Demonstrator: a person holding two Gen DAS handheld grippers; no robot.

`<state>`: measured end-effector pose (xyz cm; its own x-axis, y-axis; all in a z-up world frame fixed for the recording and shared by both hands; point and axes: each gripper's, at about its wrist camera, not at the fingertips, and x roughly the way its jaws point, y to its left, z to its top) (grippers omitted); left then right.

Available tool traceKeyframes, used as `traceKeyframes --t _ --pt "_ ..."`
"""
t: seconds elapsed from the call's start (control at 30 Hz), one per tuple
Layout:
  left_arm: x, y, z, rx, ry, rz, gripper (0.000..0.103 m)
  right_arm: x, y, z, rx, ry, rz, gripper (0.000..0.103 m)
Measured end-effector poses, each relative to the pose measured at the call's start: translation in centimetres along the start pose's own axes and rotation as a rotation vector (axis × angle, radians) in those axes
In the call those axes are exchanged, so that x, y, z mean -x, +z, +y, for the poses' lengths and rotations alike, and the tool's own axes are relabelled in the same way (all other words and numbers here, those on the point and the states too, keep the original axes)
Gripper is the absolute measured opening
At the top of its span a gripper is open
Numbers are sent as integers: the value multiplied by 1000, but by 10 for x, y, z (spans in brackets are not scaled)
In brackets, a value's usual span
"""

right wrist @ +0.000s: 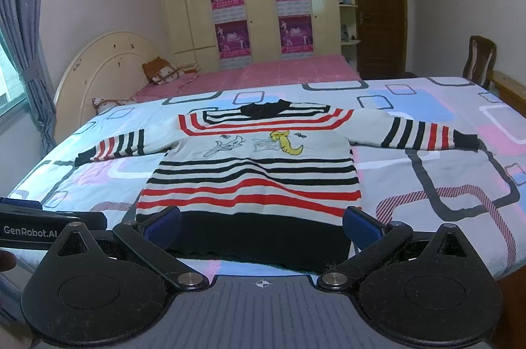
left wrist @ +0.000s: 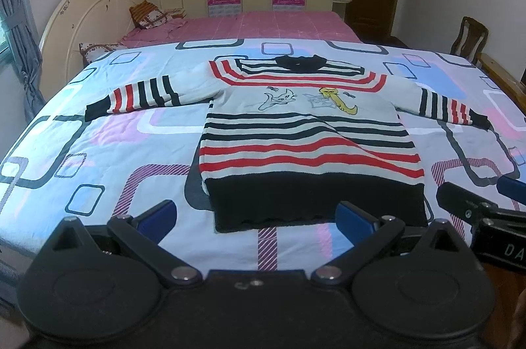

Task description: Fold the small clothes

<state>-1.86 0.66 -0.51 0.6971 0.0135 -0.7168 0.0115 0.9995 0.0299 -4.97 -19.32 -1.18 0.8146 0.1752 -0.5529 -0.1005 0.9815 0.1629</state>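
Right at the bottom of both views we see our left gripper and right gripper, each with its jaws spread wide and holding nothing. The striped sweater lies flat in the middle of the frame on the bed cover, sleeves out to both sides. We think things could go wrong if we pinch the bed cover along with the black hem, or grab only the top layer. Then the fold would bunch up and go crooked.
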Motion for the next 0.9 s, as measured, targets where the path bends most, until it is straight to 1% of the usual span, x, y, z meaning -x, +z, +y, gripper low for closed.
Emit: traceKeyframes --t 0.9 --pt "-7 2 -2 1 5 12 103 -6 0 -5 -8 10 6 103"
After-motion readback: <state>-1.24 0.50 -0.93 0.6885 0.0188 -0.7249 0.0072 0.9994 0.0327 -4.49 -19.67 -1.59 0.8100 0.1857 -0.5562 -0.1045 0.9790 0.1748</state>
